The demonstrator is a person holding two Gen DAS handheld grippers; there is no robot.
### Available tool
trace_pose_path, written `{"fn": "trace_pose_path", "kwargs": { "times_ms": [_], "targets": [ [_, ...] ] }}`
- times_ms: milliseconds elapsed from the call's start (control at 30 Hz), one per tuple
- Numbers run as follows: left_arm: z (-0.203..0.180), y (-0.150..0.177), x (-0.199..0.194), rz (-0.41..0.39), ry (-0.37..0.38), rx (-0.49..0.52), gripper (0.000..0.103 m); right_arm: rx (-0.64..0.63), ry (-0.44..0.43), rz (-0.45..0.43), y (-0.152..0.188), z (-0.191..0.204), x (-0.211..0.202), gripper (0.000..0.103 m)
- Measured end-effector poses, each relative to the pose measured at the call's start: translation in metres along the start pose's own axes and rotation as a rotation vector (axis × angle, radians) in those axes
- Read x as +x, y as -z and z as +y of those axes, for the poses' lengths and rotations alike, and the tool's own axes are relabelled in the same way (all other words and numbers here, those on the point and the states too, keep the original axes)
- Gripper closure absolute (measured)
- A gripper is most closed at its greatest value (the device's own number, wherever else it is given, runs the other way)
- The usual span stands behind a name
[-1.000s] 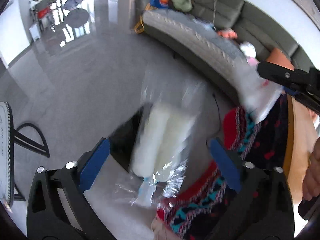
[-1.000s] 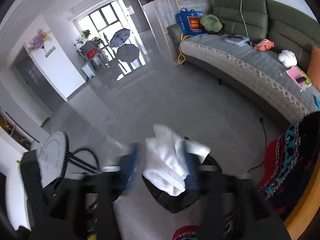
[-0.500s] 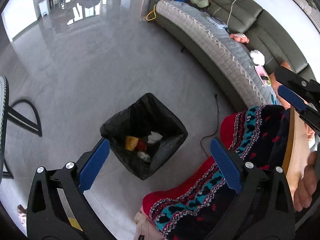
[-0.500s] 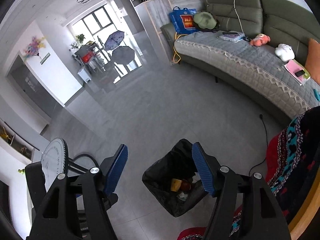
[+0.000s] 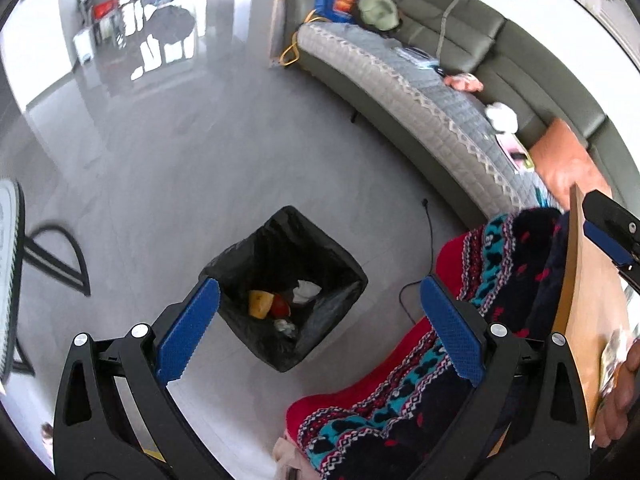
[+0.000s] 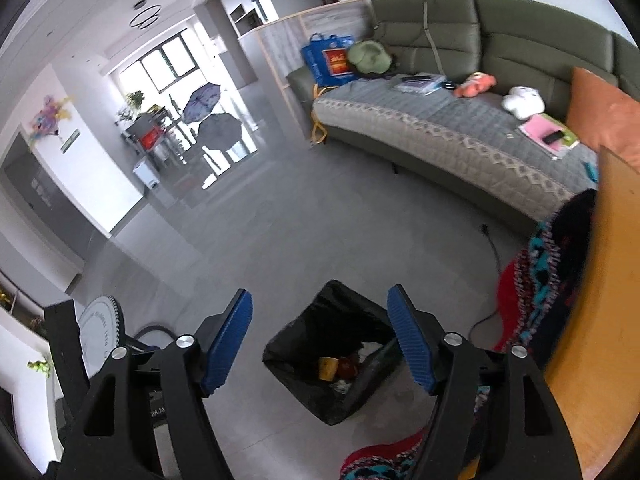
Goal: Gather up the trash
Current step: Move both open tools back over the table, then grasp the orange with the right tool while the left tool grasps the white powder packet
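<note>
A bin with a black liner (image 5: 240,256) stands on the grey floor below both grippers. Inside lie a yellow piece (image 5: 259,303), a red piece (image 5: 281,306), crumpled white paper (image 5: 306,289) and some clear plastic (image 5: 286,326). My left gripper (image 5: 318,284) hangs open over the bin with nothing between its blue pads. In the right wrist view the bin (image 6: 304,328) sits under my right gripper (image 6: 319,292). Its jaws are opening and nothing is between them. That gripper's tip (image 5: 612,236) also shows at the right edge of the left wrist view.
A wooden table edge (image 5: 580,280) and a person's patterned red and blue clothing (image 5: 500,260) fill the right side; a hand (image 5: 624,396) is by the table. A grey-green sofa (image 6: 440,132) curves behind. A fan (image 6: 100,328) stands left. A black cable (image 5: 430,232) lies on the floor.
A second ago the left jaws framed a clear bag of white rolls and the right jaws held white tissue. Both are gone from the jaws, and the right jaws stand wider.
</note>
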State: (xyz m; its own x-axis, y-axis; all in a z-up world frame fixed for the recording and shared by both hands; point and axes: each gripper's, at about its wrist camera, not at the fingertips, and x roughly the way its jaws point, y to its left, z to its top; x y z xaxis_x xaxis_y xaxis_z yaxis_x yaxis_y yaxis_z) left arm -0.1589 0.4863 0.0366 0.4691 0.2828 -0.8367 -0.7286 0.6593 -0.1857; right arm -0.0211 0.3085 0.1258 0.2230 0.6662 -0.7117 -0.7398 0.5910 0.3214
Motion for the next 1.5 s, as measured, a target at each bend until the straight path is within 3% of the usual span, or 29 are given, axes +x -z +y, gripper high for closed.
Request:
{"fn": "trace_pose_path", "kwargs": {
  "times_ms": [400,600,867,1267,1500],
  "targets": [
    [-0.119,0.035,-0.034,-0.025,0.118,0.251,0.006,0.158,0.113,-0.145,0.044,-0.099,-0.110,0.032],
    [-0.204,0.066,-0.044,-0.018,0.224,0.396,0.006,0.232,0.228,-0.198,0.072,-0.157,-0.169,0.032],
    [-0.289,0.106,-0.052,-0.004,0.314,0.539,0.006,0.331,0.355,-0.252,0.122,-0.227,-0.233,0.032],
    [-0.388,0.155,-0.057,-0.002,0.373,0.678,0.006,0.454,0.485,-0.266,0.164,-0.315,-0.281,0.032],
    [-0.427,0.174,-0.039,0.048,0.364,0.709,0.006,0.470,0.461,-0.205,0.165,-0.356,-0.269,0.032]
  ]
}}
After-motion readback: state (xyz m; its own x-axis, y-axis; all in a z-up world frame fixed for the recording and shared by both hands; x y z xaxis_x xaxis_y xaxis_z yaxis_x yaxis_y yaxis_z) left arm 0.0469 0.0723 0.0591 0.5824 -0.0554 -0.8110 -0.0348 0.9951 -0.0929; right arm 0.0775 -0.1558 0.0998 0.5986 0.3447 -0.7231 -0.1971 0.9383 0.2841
